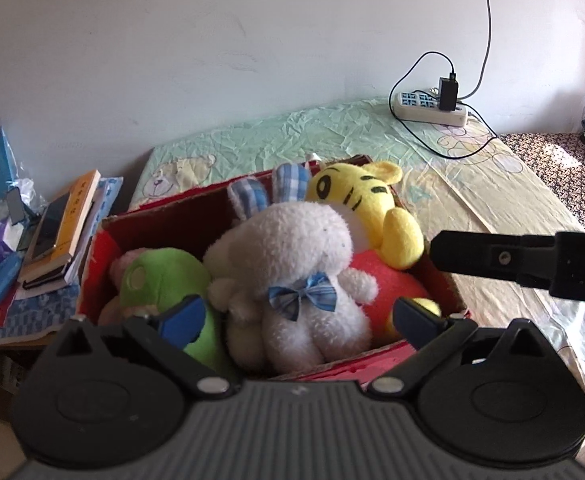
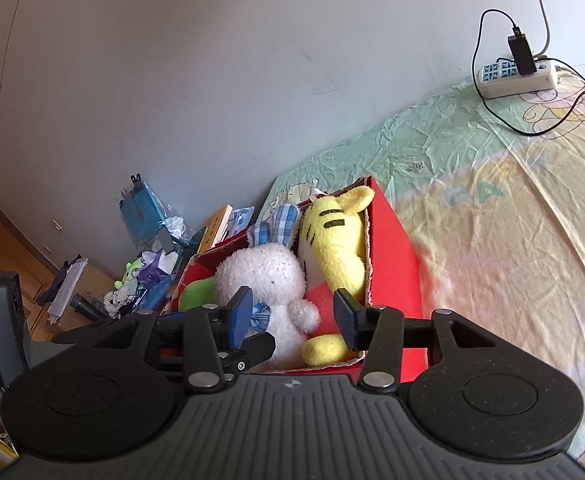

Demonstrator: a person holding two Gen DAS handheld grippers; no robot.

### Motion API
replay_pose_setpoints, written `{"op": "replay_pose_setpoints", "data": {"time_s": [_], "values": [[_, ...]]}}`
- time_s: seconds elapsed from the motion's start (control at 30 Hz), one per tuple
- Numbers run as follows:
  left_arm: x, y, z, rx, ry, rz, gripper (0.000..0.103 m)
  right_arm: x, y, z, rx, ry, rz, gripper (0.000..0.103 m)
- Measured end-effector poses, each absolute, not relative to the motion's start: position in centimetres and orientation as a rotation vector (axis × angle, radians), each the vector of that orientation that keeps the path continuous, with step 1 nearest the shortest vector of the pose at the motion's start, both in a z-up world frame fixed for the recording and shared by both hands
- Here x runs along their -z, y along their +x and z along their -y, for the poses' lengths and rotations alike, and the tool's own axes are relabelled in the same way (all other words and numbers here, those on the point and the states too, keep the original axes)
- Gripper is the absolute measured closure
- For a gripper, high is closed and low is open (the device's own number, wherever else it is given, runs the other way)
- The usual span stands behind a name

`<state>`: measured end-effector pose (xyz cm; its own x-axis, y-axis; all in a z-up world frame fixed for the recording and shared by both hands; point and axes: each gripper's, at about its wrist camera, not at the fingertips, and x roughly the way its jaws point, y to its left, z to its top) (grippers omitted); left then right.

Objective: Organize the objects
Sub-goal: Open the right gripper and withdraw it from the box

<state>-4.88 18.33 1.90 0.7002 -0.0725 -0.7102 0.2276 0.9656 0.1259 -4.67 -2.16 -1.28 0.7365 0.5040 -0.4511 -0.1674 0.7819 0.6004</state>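
My left gripper (image 1: 298,316) hangs released, empty, above the red box (image 1: 104,240) on the bed (image 1: 472,200); my right gripper (image 2: 292,316) likewise gapes, holding nothing. The rabbit (image 1: 292,256) sits in the box's middle, upright, long axis vertical, ears toward the wall. Judged light, soft, compressible; best pinched across the torso.
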Motion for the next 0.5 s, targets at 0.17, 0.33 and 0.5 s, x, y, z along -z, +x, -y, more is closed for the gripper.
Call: {"op": "replay_pose_setpoints", "data": {"time_s": [0.17, 0.33, 0.5], "values": [[-2.9, -7.2, -15.1, 0.116, 0.247, -0.728, 0.003, 0.8, -6.4, 5.1, -0.331, 0.546, -0.65, 0.055], [-2.7, -8.7, -11.8, 0.115, 0.254, -0.749, 0.002, 0.8, -8.3, 7.8, -0.227, 0.488, -0.66, 0.051], [-2.0, -10.0, -8.2, 0.128, 0.26, -0.774, 0.002, 1.0, -10.0, 10.0, -0.124, 0.414, -0.67, 0.044]]}}
